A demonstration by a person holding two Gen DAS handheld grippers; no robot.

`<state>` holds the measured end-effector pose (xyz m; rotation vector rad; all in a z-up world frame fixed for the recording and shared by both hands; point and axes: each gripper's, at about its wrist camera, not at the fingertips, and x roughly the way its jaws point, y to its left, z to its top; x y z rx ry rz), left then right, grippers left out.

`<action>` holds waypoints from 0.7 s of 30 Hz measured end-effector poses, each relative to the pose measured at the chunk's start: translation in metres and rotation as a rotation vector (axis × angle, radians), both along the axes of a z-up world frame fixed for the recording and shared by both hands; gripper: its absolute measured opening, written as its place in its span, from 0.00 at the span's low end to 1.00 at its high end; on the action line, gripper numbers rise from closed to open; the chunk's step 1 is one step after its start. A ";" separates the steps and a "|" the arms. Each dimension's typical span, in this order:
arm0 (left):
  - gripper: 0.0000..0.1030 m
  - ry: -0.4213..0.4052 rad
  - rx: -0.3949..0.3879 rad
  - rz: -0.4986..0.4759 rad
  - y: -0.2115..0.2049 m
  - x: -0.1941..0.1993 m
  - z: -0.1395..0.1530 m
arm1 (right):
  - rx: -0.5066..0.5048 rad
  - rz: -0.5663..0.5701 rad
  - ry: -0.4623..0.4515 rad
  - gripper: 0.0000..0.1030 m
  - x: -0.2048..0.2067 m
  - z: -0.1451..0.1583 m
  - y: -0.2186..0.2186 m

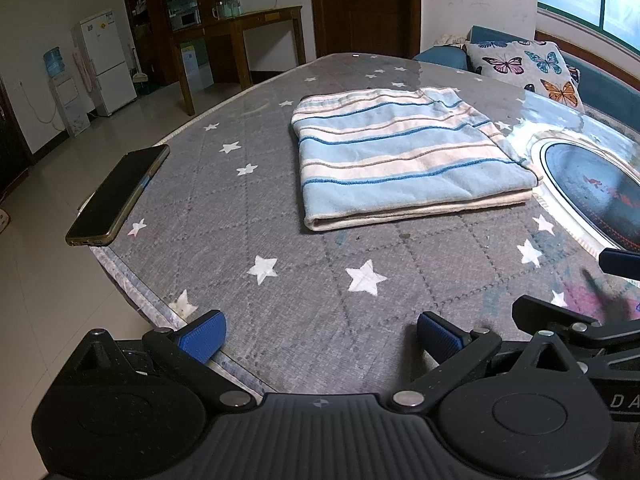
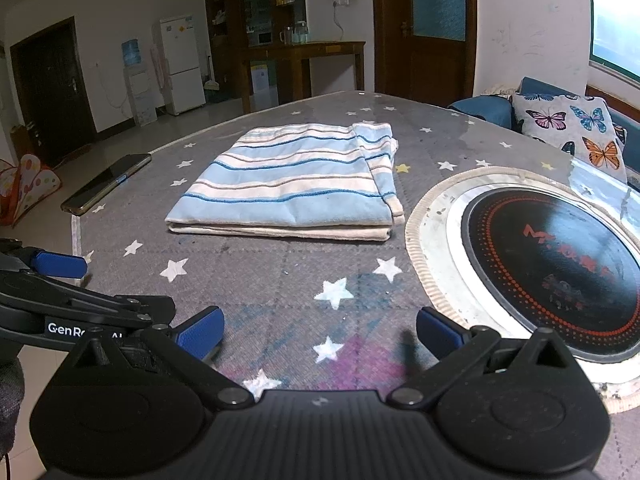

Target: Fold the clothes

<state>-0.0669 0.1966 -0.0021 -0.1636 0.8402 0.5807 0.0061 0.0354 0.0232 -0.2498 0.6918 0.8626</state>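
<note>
A light blue and cream striped cloth (image 1: pixel 404 156) lies folded flat in a rectangle on the grey star-patterned table (image 1: pixel 280 248); it also shows in the right wrist view (image 2: pixel 296 188). My left gripper (image 1: pixel 320 340) is open and empty, low over the table's near edge, well short of the cloth. My right gripper (image 2: pixel 320 332) is open and empty too, near the table's front, apart from the cloth. The left gripper's blue fingertip (image 2: pixel 60 265) shows at the left of the right wrist view.
A dark phone (image 1: pixel 116 196) lies at the table's left edge, partly overhanging. A round black induction cooktop (image 2: pixel 556 268) is set into the table right of the cloth. A butterfly cushion (image 2: pixel 572 132) on a blue sofa lies beyond the table.
</note>
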 end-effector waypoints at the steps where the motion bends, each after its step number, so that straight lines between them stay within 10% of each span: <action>1: 1.00 0.000 0.000 0.001 0.000 0.000 0.000 | 0.001 0.000 0.001 1.00 0.000 0.000 0.000; 21: 1.00 -0.016 0.013 0.007 -0.003 -0.003 0.006 | 0.017 -0.007 0.003 1.00 -0.003 0.003 -0.004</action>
